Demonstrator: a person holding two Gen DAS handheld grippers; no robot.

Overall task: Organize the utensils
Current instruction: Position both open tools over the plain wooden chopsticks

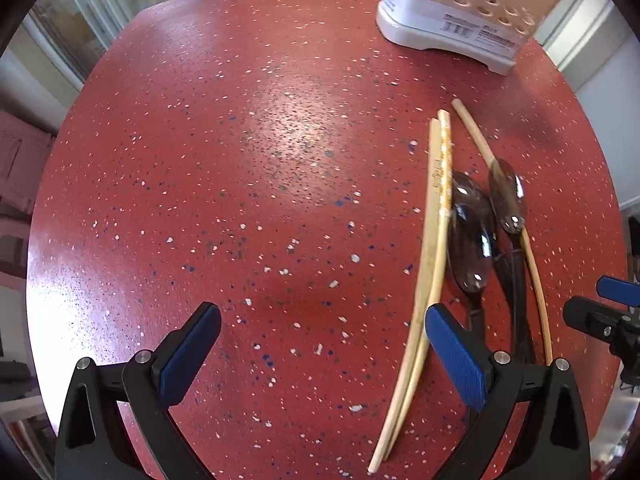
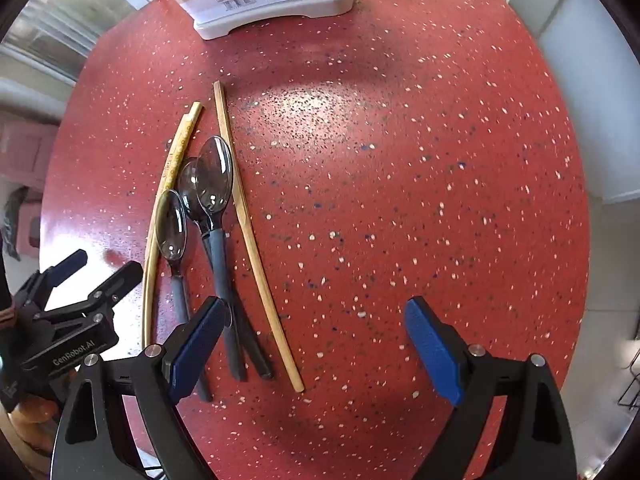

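Observation:
Three dark clear-bowled spoons (image 2: 214, 184) and three wooden chopsticks lie together on the red speckled table (image 2: 400, 200). Two chopsticks (image 1: 424, 280) lie side by side, a third (image 2: 256, 248) lies apart on the spoons' other side. The spoons also show in the left wrist view (image 1: 472, 240). My left gripper (image 1: 324, 356) is open and empty, left of the pile. My right gripper (image 2: 316, 352) is open and empty, above the table right of the spoon handles. A white and beige utensil holder (image 1: 460, 12) with round holes stands at the far edge.
The left gripper shows at the left edge of the right wrist view (image 2: 80, 300). The right gripper shows at the right edge of the left wrist view (image 1: 608, 312). The round table's rim (image 1: 52, 168) curves close on both sides.

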